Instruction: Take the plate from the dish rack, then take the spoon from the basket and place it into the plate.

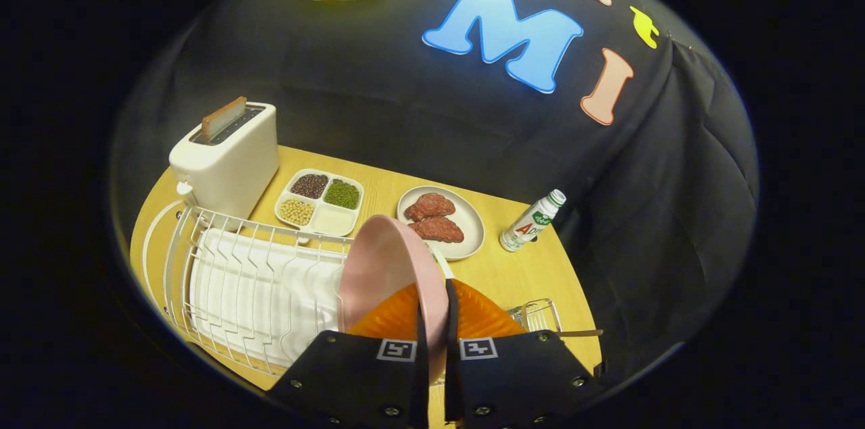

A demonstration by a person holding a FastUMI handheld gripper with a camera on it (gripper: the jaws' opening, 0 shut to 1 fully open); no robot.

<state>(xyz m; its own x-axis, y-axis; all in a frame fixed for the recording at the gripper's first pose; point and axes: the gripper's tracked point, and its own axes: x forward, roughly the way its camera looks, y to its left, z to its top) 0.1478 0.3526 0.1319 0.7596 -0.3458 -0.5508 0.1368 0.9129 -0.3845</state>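
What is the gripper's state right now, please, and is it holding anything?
Gripper: shut on the pink plate, its fingers pinching the plate's rim at the right end of the dish rack.

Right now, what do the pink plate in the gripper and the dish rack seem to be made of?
The pink plate, clamped at its rim by the gripper, looks like matte plastic or melamine: even colour, soft sheen, thin rim. The dish rack looks like white-coated metal wire: thin bent rods, with a white ribbed tray below, probably plastic.

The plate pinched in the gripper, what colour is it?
Pink. The round pink plate shows best in the gripper view, held on edge between the gripper fingers.
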